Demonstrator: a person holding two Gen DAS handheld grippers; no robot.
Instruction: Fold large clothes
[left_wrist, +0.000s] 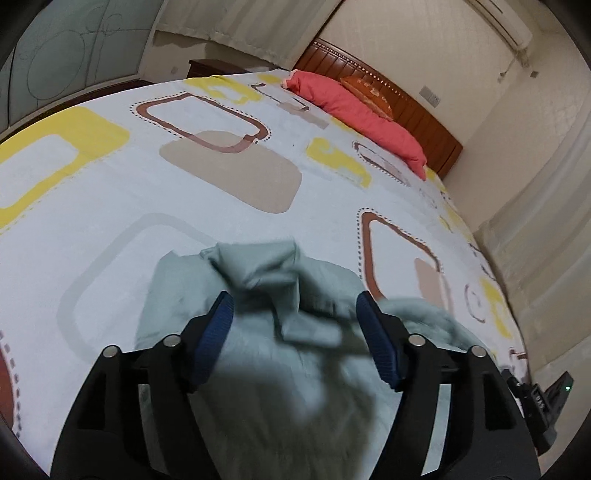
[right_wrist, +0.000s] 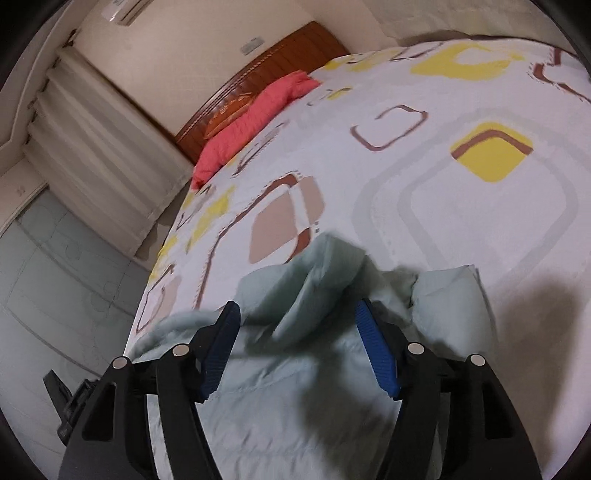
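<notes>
A pale green garment (left_wrist: 258, 280) lies crumpled on the bed near its front edge, blurred in both views. My left gripper (left_wrist: 293, 306) is open, its blue pads (left_wrist: 218, 332) spread wide just above the garment, holding nothing. In the right wrist view the same garment (right_wrist: 314, 280) lies bunched in folds. My right gripper (right_wrist: 297, 314) is open too, its blue pads (right_wrist: 376, 350) apart over the cloth, holding nothing. The other gripper's black body shows at the edge of the left wrist view (left_wrist: 543, 402).
The bed sheet (left_wrist: 184, 184) is white with yellow, brown and beige squares. A red pillow (left_wrist: 354, 107) lies against the wooden headboard (left_wrist: 406, 99). Curtains (right_wrist: 103, 166) and floor (right_wrist: 55, 277) lie beside the bed. An air conditioner (left_wrist: 506, 22) hangs on the wall.
</notes>
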